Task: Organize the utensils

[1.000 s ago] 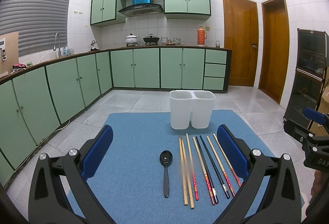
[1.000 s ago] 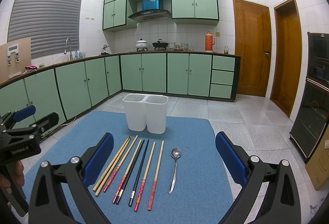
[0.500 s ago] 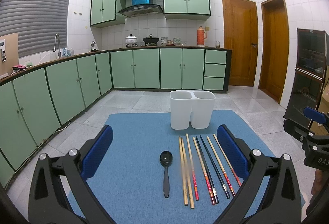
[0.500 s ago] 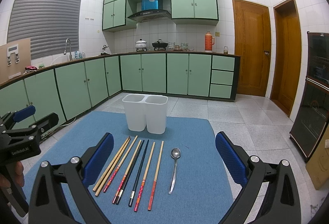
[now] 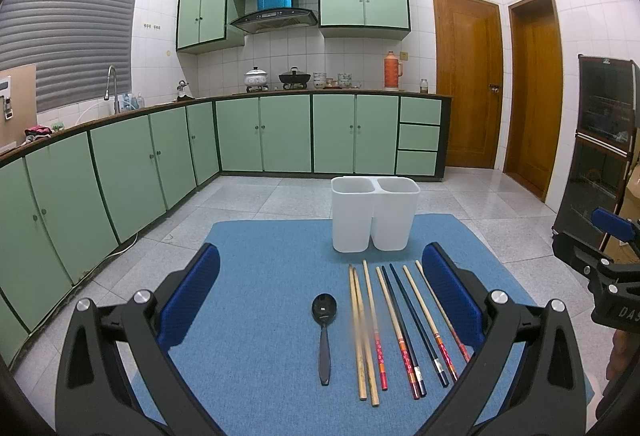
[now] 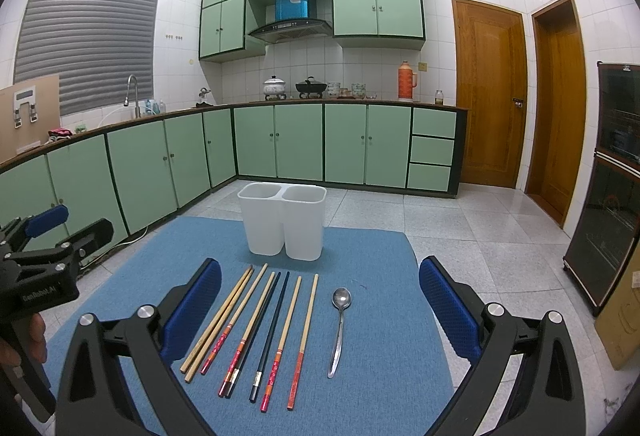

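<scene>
A white two-compartment utensil holder (image 5: 375,214) stands at the far end of a blue mat (image 5: 272,300); what its compartments hold cannot be seen. In front of it lie a row of chopsticks (image 5: 400,328) and a spoon (image 5: 324,332). The left tool (image 5: 320,288) and right tool (image 6: 320,290) hover wide open, holding nothing.

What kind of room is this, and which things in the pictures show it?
It looks like a home kitchen. Green cabinets run under a counter with a tap, pots stand below a range hood, and the utensils lie on a blue mat in the room.
</scene>
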`<state>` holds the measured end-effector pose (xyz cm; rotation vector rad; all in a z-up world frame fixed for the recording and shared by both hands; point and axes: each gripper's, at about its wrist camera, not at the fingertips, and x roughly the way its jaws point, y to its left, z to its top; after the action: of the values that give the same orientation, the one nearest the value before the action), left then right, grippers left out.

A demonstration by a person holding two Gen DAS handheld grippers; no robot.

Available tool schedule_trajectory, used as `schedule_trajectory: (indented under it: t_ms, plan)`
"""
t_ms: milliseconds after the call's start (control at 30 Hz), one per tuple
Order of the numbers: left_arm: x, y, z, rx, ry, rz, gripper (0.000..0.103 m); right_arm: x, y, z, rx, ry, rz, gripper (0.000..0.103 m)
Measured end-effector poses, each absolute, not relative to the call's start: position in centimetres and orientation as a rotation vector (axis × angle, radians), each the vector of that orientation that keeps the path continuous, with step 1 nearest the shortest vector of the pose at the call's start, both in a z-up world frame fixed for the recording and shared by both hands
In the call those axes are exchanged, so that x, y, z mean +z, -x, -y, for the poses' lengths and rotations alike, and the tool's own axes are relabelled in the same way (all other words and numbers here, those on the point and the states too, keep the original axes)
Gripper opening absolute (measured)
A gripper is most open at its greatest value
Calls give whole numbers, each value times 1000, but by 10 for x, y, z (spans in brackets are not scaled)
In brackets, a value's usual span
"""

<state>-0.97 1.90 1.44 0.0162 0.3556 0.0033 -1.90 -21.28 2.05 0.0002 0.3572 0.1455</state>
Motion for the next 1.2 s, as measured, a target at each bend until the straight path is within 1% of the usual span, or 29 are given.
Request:
schedule_trajectory:
  t_ms: [667,900,1067,1200]
  plan:
    - [12,7,-21,12,-24,-368,98,18,17,214,142,1,-367,97]
    - [-10,-25,-49,62,-28,-512,98,-3,-10,225,106,-34,-450,97]
    - [-36,-63,-59,47,-25,-626,98,-23,-45,233,97,-56,-544,97]
    - [-61,-94,-59,35,-27,-727,98,-42,-74,237,115,-69,-623,90]
